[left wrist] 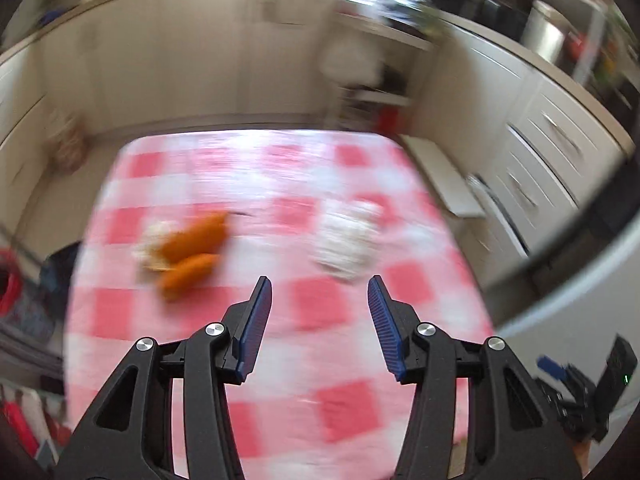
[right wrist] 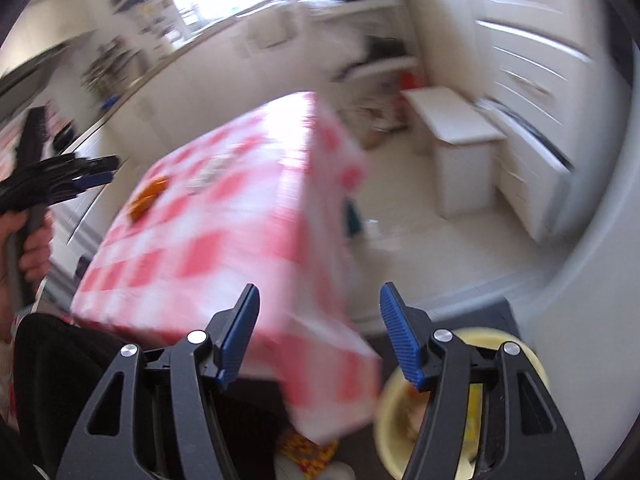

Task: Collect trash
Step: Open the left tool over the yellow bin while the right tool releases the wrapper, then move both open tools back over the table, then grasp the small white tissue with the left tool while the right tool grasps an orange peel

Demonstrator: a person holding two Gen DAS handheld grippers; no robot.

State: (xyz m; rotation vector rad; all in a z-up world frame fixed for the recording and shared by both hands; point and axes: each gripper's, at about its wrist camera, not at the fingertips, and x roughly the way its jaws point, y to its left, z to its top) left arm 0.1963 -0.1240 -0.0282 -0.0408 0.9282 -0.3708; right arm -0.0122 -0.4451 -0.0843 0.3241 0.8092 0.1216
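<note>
The orange scraps (left wrist: 190,252) and the crumpled white wrapper (left wrist: 346,240) lie near each other on your checked bench (left wrist: 320,360), blurred. Your left tongs (left wrist: 320,300) hang over it with jaws apart and nothing between them. Your right tongs (right wrist: 318,308) also gape empty, off the bench corner above a yellow bowl (right wrist: 460,420) on the floor

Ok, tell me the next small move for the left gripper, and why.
Probably lower the left gripper toward the white crumpled trash just ahead: its jaws stand open and empty, and that piece on the checked tablecloth lies nearer than the orange peels.
</note>
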